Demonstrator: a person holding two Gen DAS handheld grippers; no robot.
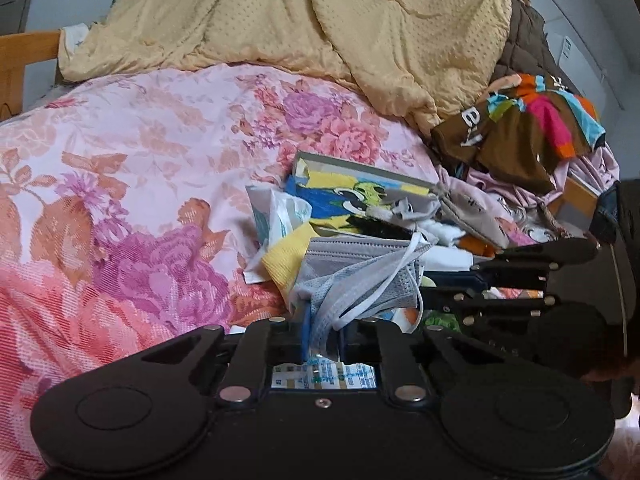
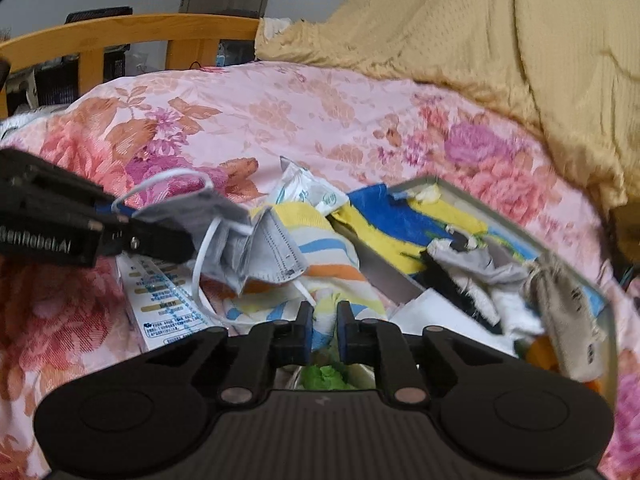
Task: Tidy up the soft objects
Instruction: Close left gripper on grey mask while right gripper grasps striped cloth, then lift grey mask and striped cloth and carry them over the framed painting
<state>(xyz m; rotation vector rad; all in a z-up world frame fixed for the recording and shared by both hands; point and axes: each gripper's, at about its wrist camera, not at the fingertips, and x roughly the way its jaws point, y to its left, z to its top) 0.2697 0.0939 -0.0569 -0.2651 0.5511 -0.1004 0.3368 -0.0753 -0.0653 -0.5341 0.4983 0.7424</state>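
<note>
In the left wrist view a crumpled grey face mask (image 1: 360,272) with white ear loops hangs from my left gripper (image 1: 323,336), which is shut on it. The right wrist view shows the same mask (image 2: 256,248) and the left gripper (image 2: 184,246) coming in from the left. My right gripper (image 2: 324,316) is shut on a cloth striped yellow, blue and orange (image 2: 320,256), bunched between its pads. It also shows at the right (image 1: 452,280), beside the pile. Behind lies a shallow grey box (image 2: 520,216) holding a blue and yellow cloth (image 2: 400,224), grey socks (image 2: 472,260) and a beige pouch (image 2: 568,312).
Everything lies on a bed with a pink floral cover (image 1: 160,160). A yellow quilt (image 1: 320,20) is heaped at the back. Brown, multicoloured clothes (image 1: 520,128) are piled at the right. A printed white packet (image 2: 160,300) lies under the mask. A wooden bed rail (image 2: 120,36) runs behind.
</note>
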